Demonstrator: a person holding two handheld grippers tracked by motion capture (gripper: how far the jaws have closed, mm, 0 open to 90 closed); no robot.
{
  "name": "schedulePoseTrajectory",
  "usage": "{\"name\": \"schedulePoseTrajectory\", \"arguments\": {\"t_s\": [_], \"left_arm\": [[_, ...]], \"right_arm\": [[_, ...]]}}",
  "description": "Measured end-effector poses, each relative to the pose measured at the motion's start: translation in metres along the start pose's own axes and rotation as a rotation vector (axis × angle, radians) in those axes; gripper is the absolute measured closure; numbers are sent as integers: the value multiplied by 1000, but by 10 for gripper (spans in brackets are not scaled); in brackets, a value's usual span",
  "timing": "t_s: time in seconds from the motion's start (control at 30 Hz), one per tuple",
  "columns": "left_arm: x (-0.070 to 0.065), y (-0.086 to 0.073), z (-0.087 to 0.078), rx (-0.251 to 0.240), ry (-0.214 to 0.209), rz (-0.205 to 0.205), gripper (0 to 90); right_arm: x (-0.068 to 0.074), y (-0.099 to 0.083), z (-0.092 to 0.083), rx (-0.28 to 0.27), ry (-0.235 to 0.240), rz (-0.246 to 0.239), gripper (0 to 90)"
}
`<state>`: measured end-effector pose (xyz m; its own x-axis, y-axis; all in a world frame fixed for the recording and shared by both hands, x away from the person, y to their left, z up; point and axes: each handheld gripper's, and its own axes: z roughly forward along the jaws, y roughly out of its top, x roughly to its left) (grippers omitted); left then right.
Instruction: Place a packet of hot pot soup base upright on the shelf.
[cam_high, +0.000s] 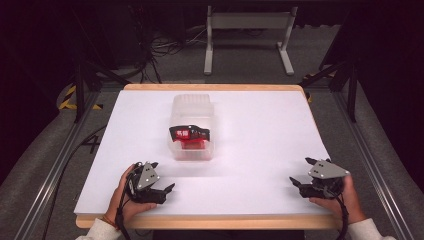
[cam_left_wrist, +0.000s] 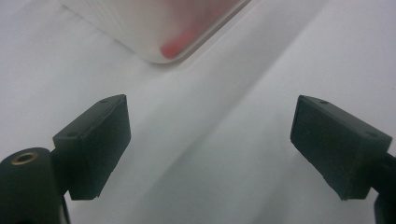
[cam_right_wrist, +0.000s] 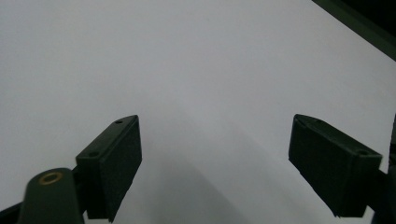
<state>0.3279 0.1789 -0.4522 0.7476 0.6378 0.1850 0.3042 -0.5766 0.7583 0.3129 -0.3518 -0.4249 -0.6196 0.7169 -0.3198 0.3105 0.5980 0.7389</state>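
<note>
We see a clear plastic box (cam_high: 192, 127) mid-table, holding what may be a red-and-black packet (cam_high: 190, 135). Our left gripper (cam_high: 162, 180) and right gripper (cam_high: 301, 172) rest apart near the white table's (cam_high: 260, 130) front edge, jaws spread.

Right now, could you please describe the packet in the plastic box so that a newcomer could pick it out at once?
Start from the white table and find the clear plastic box standing left of its middle, beyond the left gripper. Inside, toward the box's near end, lies the packet. It is the lone colourful item: black and red with white lettering, against pale plastic and white tabletop.
</note>
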Motion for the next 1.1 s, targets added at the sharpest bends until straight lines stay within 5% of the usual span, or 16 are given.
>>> {"name": "schedulePoseTrajectory", "arguments": {"t_s": [0.13, 0.43, 1.1], "left_arm": [[2, -3, 0, 0, -3, -12, 121], [3, -2, 1, -11, -9, -20, 108], [5, -1, 1, -10, 5, -46, 79]], "right_arm": [[-4, -18, -12, -14, -14, 66, 158], [-4, -34, -21, -11, -22, 132, 135], [4, -30, -16, -22, 5, 117, 121]]}}
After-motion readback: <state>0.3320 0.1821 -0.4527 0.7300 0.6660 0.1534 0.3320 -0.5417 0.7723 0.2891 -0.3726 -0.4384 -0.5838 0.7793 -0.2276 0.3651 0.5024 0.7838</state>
